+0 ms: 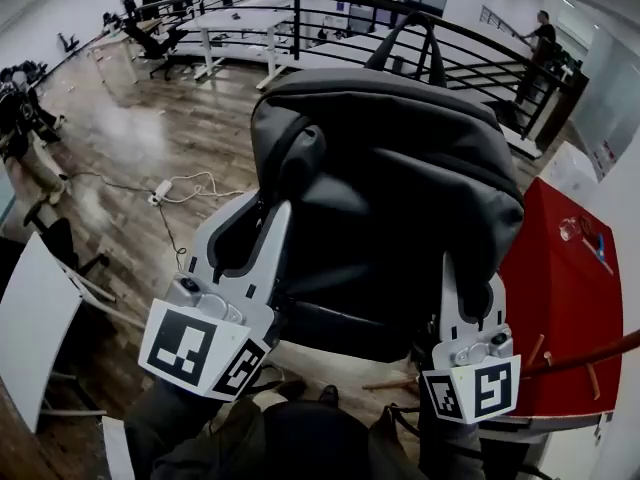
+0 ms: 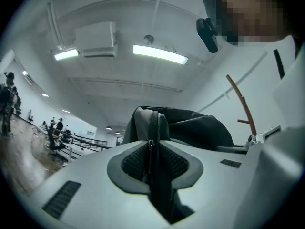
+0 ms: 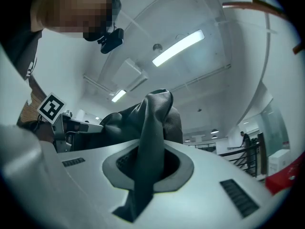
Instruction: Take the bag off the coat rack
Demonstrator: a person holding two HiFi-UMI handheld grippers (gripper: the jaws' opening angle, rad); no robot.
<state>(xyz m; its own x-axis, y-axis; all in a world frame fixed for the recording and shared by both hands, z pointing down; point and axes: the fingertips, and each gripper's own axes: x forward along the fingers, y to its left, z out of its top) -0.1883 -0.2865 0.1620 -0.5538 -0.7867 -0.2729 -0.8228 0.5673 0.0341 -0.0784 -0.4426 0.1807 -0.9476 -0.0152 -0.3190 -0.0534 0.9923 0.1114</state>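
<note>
Head view: left fingers (image 1: pixel 270 253), right fingers (image 1: pixel 449 303) clamp bag (image 1: pixel 400 158).

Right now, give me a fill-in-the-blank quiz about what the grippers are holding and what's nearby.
The left gripper and right gripper are both shut on the ___.
The left gripper's fingers pinch the bag along its ___.
The panel to the bag's right is ___.
Missing words: bag, zipper, red.
</note>
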